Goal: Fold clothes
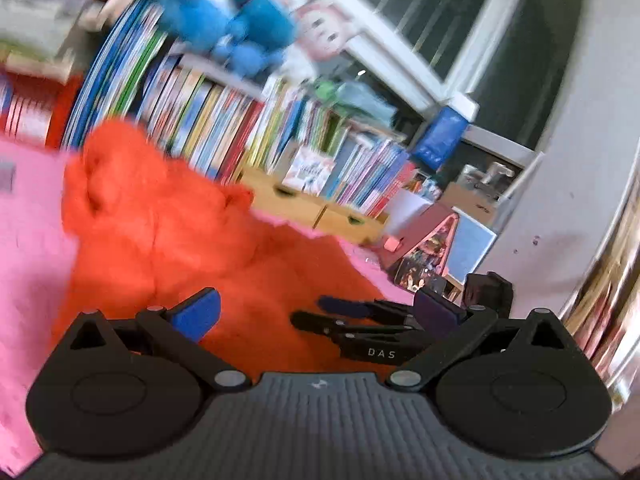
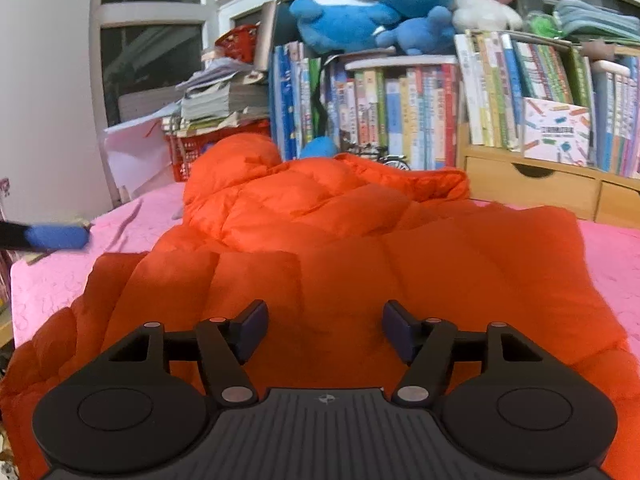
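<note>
An orange puffer jacket [image 2: 340, 248] lies spread over a pink cover [image 2: 48, 284], its hood or upper part bunched at the far end. My right gripper [image 2: 326, 320] hovers over the jacket's near part. Its jaws stand apart and no fabric is pinched between the pads. In the blurred, tilted left wrist view, my left gripper [image 1: 316, 298] is wide open above the jacket [image 1: 160, 232]. The right gripper [image 1: 311, 310] reaches in from the right between the left gripper's fingers. One blue pad [image 2: 56, 237] of the left gripper shows at the left edge of the right wrist view.
Behind the cover stands a bookshelf [image 2: 400, 112] packed with books, with blue and pink plush toys [image 2: 352, 12] on top. Wooden drawers [image 2: 532, 188] sit at the right and a red basket [image 2: 184, 152] with stacked papers at the left. A window [image 2: 152, 52] is beyond.
</note>
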The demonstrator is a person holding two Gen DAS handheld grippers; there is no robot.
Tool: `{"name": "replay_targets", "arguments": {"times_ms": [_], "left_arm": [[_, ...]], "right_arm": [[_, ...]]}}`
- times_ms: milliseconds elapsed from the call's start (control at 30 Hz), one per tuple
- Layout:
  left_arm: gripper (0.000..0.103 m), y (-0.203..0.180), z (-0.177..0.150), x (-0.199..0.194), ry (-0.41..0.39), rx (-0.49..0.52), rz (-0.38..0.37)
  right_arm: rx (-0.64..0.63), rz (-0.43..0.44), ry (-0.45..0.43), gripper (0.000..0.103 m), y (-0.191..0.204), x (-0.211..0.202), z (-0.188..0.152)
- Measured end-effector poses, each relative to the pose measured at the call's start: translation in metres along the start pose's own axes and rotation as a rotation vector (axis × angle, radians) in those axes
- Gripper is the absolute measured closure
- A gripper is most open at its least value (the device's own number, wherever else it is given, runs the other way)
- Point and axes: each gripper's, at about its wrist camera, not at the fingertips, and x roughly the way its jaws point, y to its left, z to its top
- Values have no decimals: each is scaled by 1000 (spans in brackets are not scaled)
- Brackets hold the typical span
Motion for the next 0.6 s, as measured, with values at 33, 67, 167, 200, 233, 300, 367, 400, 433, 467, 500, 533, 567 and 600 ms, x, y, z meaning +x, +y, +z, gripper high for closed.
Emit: {"name": "replay_targets", "arguments": {"times_ms": [33, 67, 167, 200, 233, 300, 367, 400, 433, 467, 500, 533, 567, 600], "left_arm": [[0, 7, -3, 8, 32, -43, 27], [0, 13, -7, 14, 59, -84, 46], [0, 24, -18, 17, 78, -147, 51], [0, 26, -20, 18, 81, -162, 49], [0, 27, -21, 19, 90, -173, 49], [0, 27, -24, 16, 102, -179, 59], [0, 27, -27, 12, 107, -182, 47], [0, 28, -28, 12, 106, -187, 46], [0, 29, -28, 13, 102, -191, 47], [0, 32, -27, 18, 90, -206, 29], [0, 36, -25, 23, 75, -224, 4], [0, 39, -23, 29, 60, -241, -21], [0, 42, -21, 35, 45, -259, -45], [0, 46, -18, 42, 25, -285, -66]], "right_arm": [[-7, -4, 8, 37, 2, 3, -2], [-14, -13, 15, 36, 3, 5, -4], [-26, -25, 32, 35, 6, 10, -12], [-30, -25, 38, 35, 6, 10, -12], [-31, -24, 44, 35, 6, 11, -12], [-24, -19, 51, 34, 3, 12, -13], [-9, -10, 53, 34, 0, 12, -13], [-4, -6, 55, 33, -1, 12, -13], [0, -4, 58, 33, -2, 13, -12], [3, -1, 61, 33, -2, 13, -12], [3, -1, 63, 32, -2, 14, -12], [3, -2, 64, 32, -2, 14, -12], [3, -2, 67, 32, -2, 14, -12], [3, -2, 69, 32, -3, 14, -12]]}}
